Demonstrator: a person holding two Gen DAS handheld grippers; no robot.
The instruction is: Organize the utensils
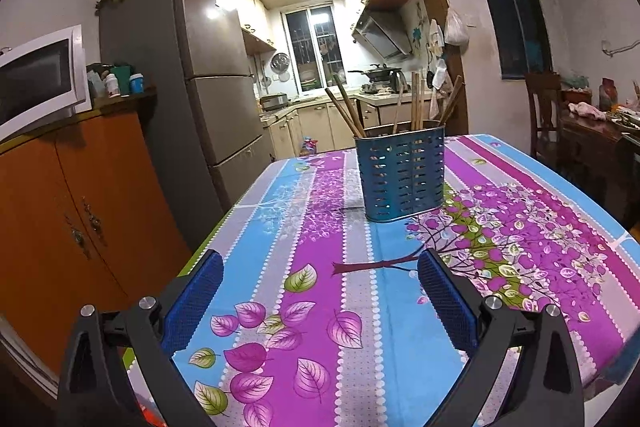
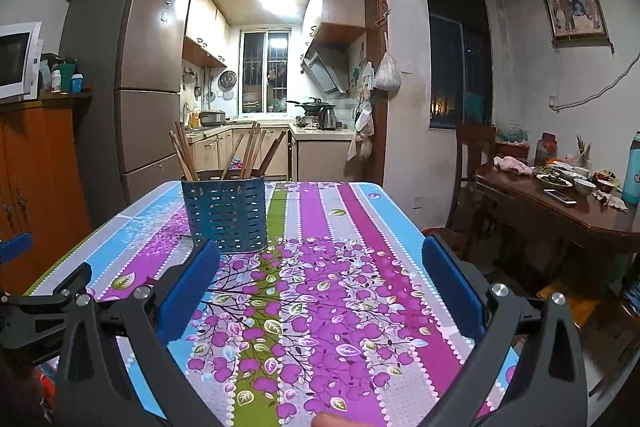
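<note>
the left gripper hangs low over the near end of the worktop, pointing level across the flowered cloth, its two blue-padded fingers spread wide apart with nothing between them. the right gripper sits beside it in much the same pose, low and level, its fingers also spread wide and empty; in the right wrist view the black frame and a blue pad of the left gripper show at the left edge, so the two tools are side by side, near each other but apart. a fingertip of the person shows at the very bottom of the right wrist view. the blue perforated utensil holder stands upright on the cloth towards the far end of the worktop, well ahead of both grippers, slightly right of centre in the left view and left of centre in the right view. wooden chopsticks stand in it, leaning outward in loose bunches at its left, middle and right. neither gripper touches the holder or the chopsticks. beyond the worktop are a grey fridge, an orange cabinet with a microwave on top, and a lit kitchen through the doorway.
</note>
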